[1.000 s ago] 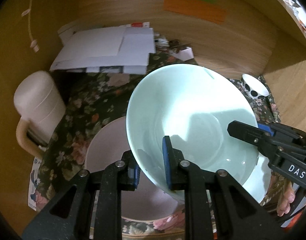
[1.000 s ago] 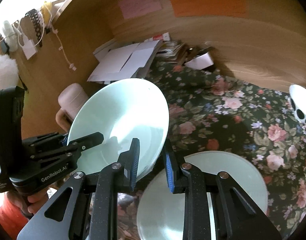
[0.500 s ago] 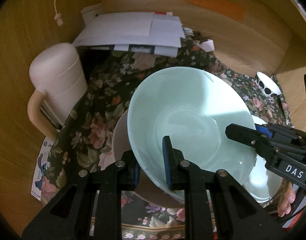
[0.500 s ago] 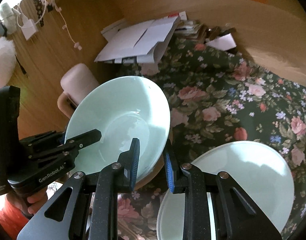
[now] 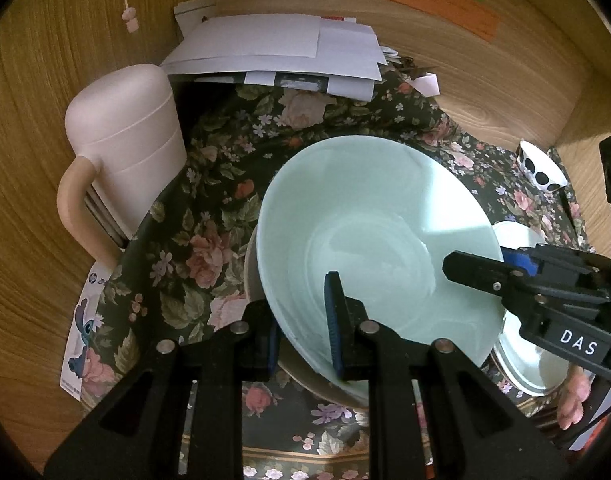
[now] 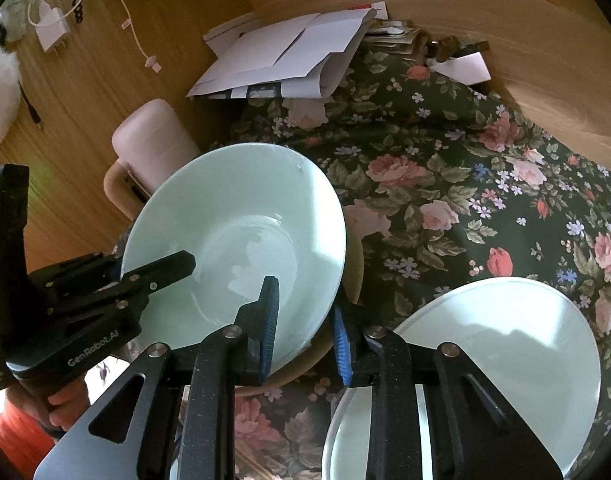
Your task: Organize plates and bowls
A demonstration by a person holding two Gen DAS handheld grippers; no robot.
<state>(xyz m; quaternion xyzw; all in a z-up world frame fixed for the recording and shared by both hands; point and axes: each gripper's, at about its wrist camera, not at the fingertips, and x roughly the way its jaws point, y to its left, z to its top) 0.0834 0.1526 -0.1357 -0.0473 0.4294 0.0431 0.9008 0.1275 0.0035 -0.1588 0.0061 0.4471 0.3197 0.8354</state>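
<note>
Left wrist: left gripper point(image 5: 303, 320) jaws clamp the mint bowl point(image 5: 369, 232) rim; right gripper point(image 6: 303, 332) jaws straddle it.

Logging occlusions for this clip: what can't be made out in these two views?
- Beige dish: left wrist view, mostly covered by the mint bowl; whether they touch is unclear.
- Mint plate: right wrist view, near part hidden behind the right gripper.
- Orange note: left wrist view, writing too small.
</note>
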